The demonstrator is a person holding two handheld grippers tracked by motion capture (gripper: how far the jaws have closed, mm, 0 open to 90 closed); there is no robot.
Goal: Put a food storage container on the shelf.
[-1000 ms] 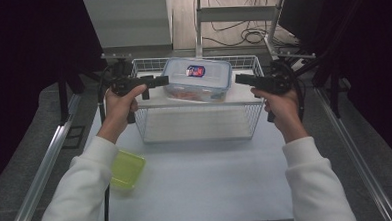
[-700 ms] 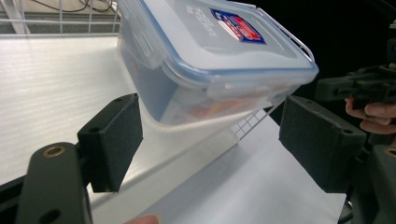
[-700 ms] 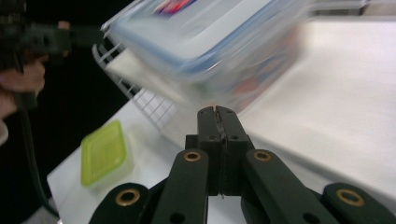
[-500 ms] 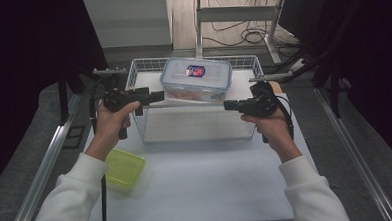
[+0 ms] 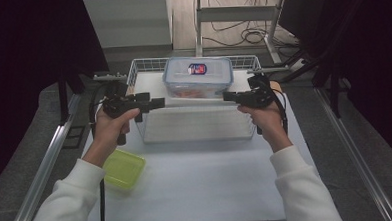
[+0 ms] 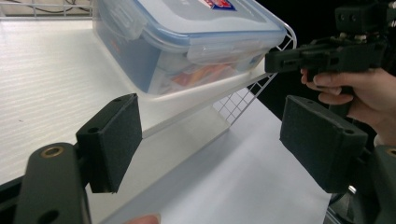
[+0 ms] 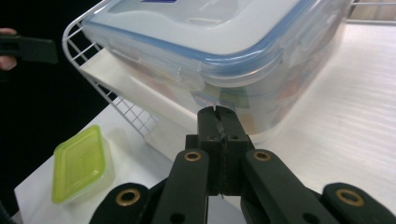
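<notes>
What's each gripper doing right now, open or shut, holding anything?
Left gripper: open, nothing between its pads, short of the clear lidded box.
Right gripper: shut, jaws pressed together, holding nothing, by the box.

The left gripper (image 6: 210, 140) holds its two black padded jaws wide apart with nothing between them, pointed toward the wire basket (image 6: 250, 91). A clear lidded container (image 6: 187, 42) with a blue-edged lid sits on the white liner inside the basket, at its near corner. Beyond the basket's corner, the right gripper (image 6: 280, 60) is held level in a hand (image 6: 355, 95).
</notes>
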